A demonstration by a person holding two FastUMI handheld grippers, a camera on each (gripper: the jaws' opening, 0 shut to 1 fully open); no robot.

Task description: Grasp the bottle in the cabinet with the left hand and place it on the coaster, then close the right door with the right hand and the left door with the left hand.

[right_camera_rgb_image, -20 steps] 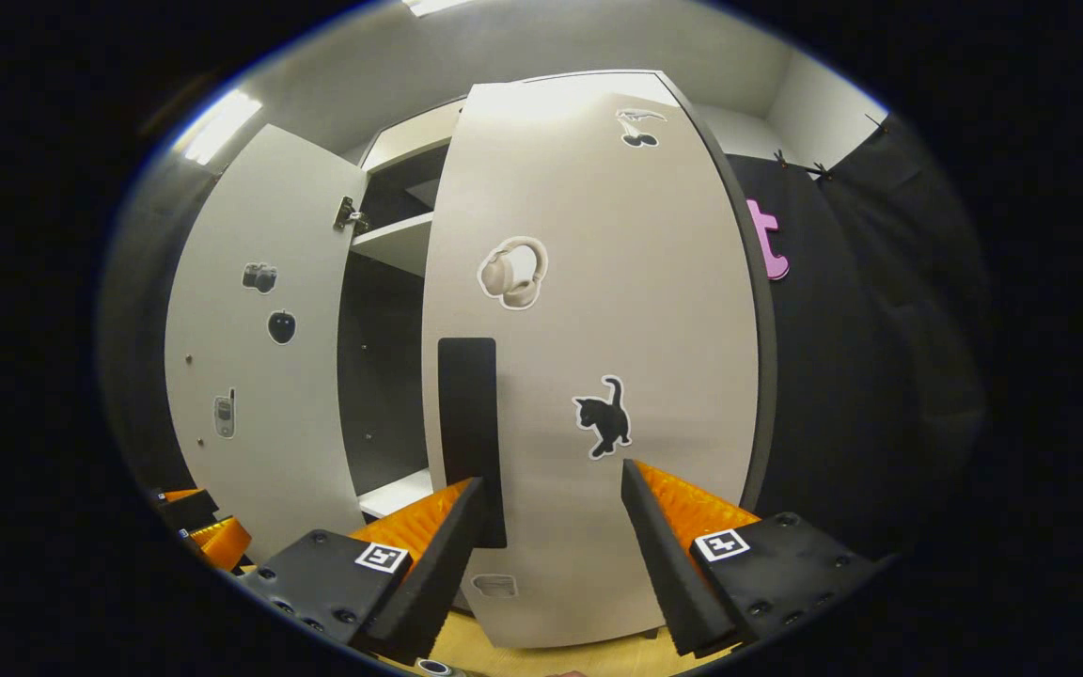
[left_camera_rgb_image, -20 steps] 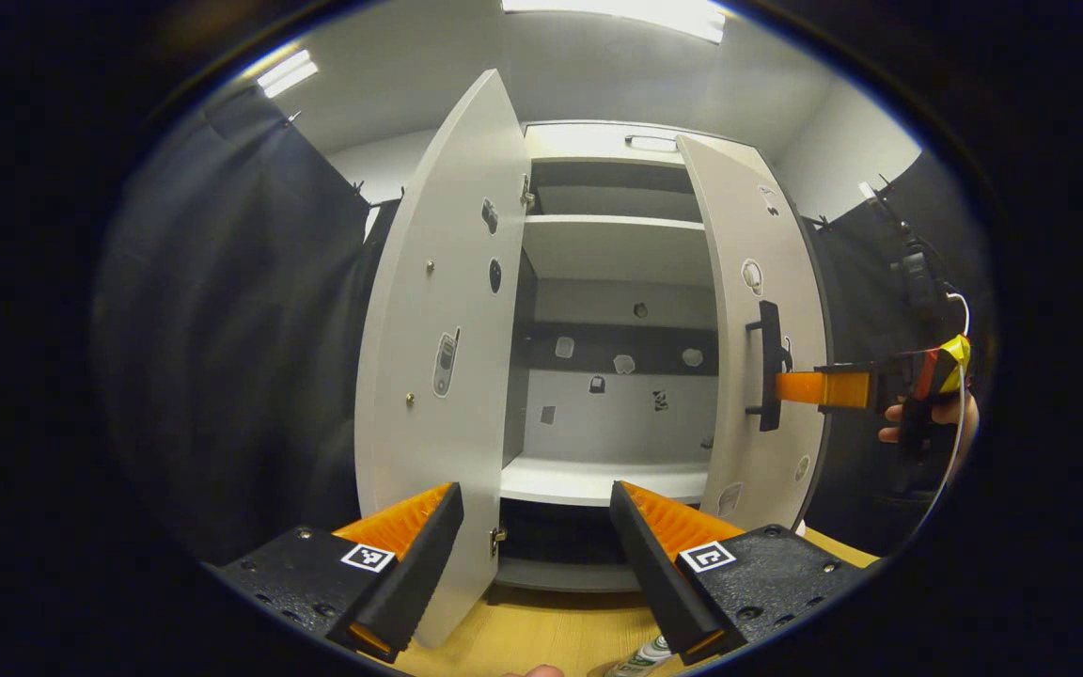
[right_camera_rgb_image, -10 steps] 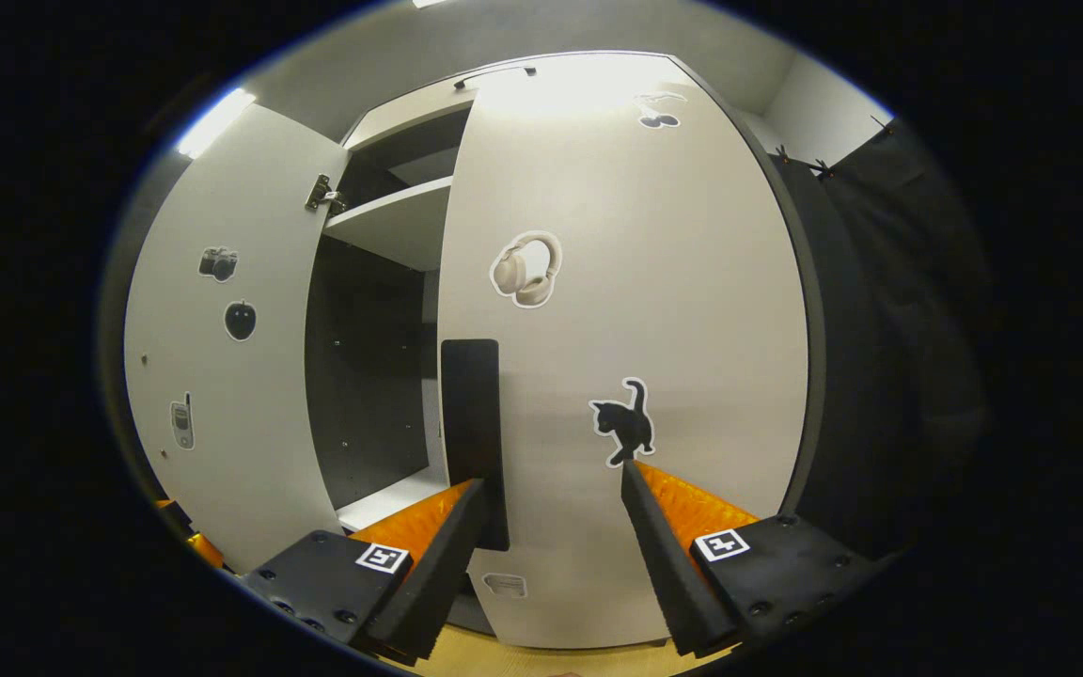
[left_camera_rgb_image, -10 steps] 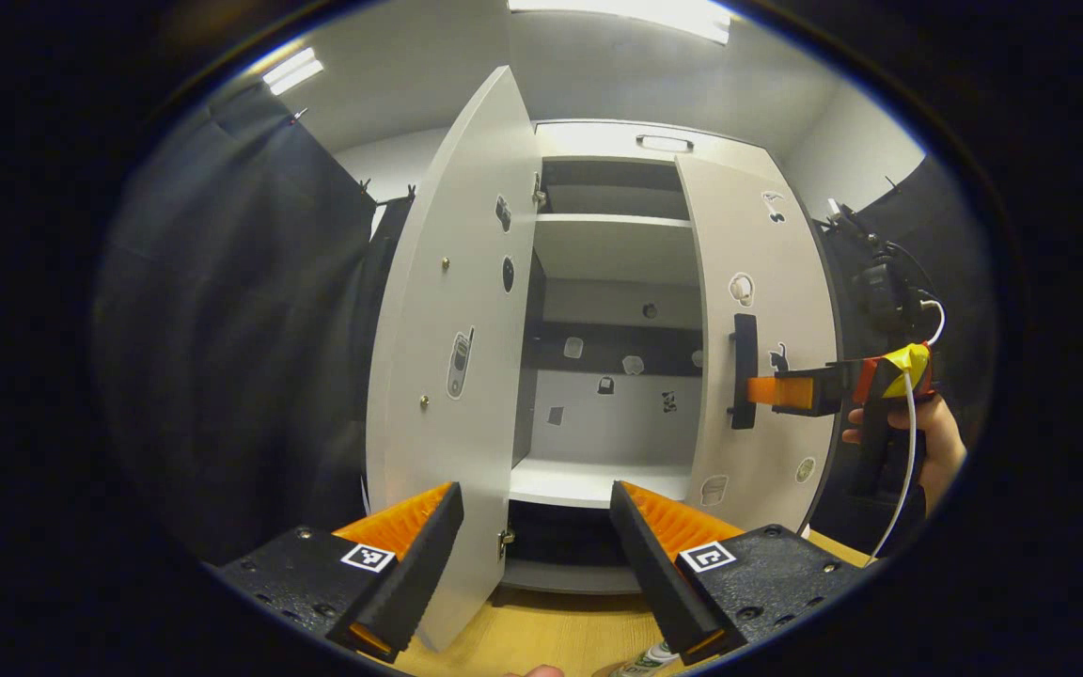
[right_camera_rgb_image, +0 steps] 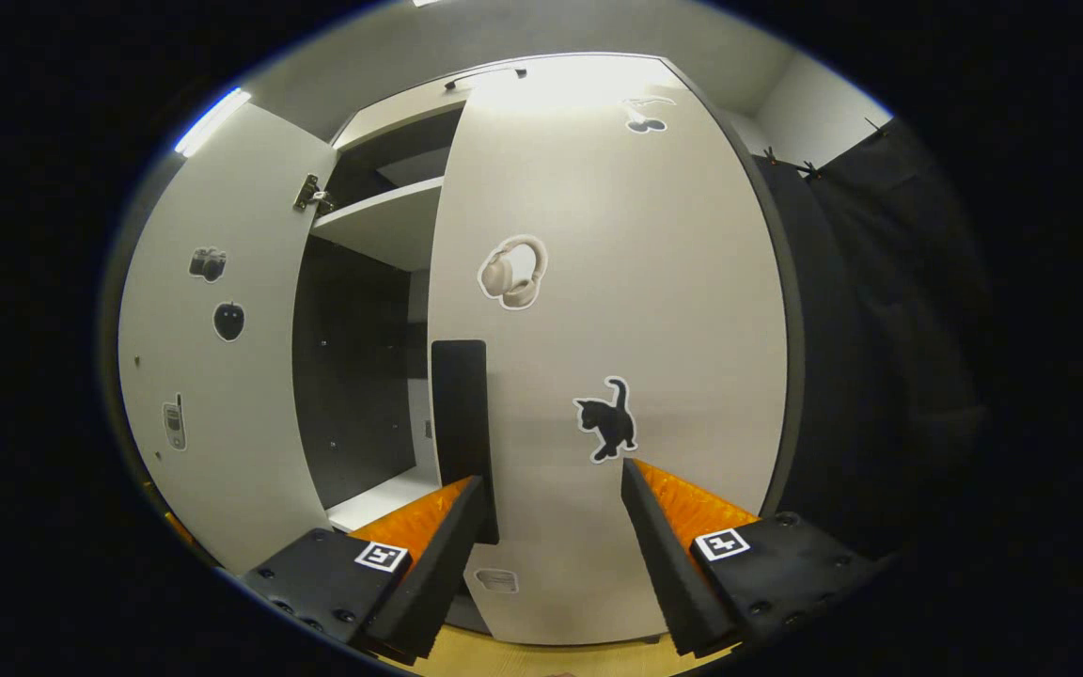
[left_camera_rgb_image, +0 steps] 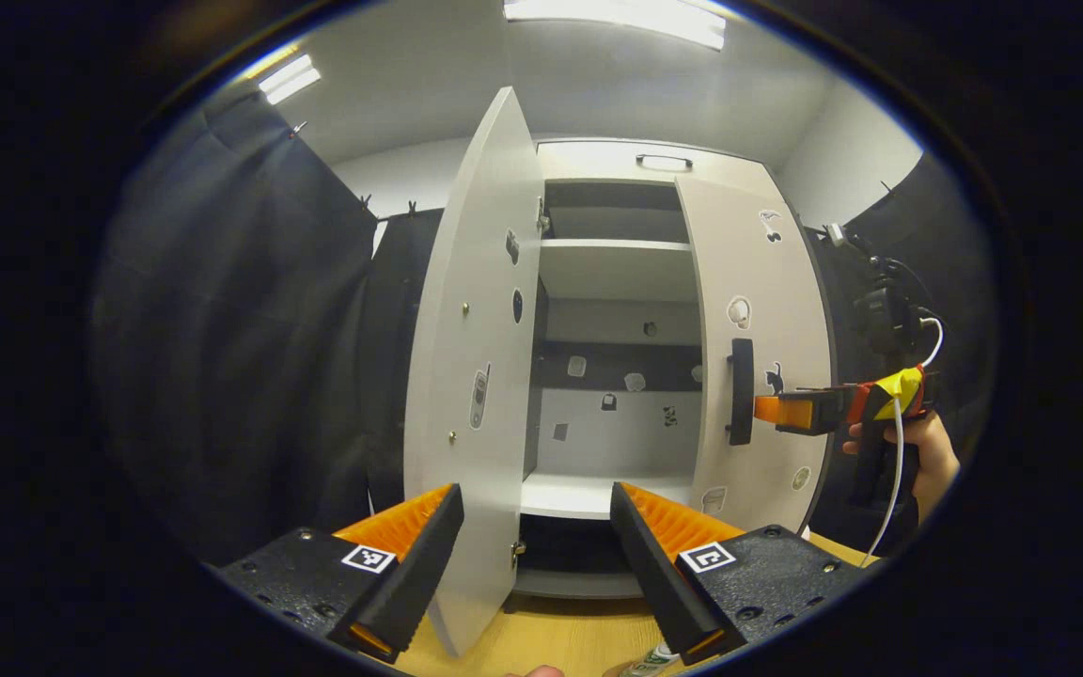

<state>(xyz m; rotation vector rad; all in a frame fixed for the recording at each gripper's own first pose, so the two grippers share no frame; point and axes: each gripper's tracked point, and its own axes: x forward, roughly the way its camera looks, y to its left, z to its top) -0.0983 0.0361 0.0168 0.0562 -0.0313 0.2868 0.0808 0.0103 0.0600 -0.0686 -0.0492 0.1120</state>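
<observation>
Just ahead of the right gripper [right_camera_rgb_image: 551, 489] — fingers spread, ungrasping — the right door [right_camera_rgb_image: 617, 310].

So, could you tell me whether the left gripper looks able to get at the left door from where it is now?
Probably yes: the left gripper is open, and the left door's free edge stands between its fingers with nothing in between. The right gripper is off at the right door.

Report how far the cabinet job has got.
Done, seemingly: the white cabinet's shelves hold no bottle; a green-labelled bottle peeks in below. In hand: right gripper, open, faces the nearly shut right door beside its black handle. Left: left door stands wide, left gripper open.
</observation>
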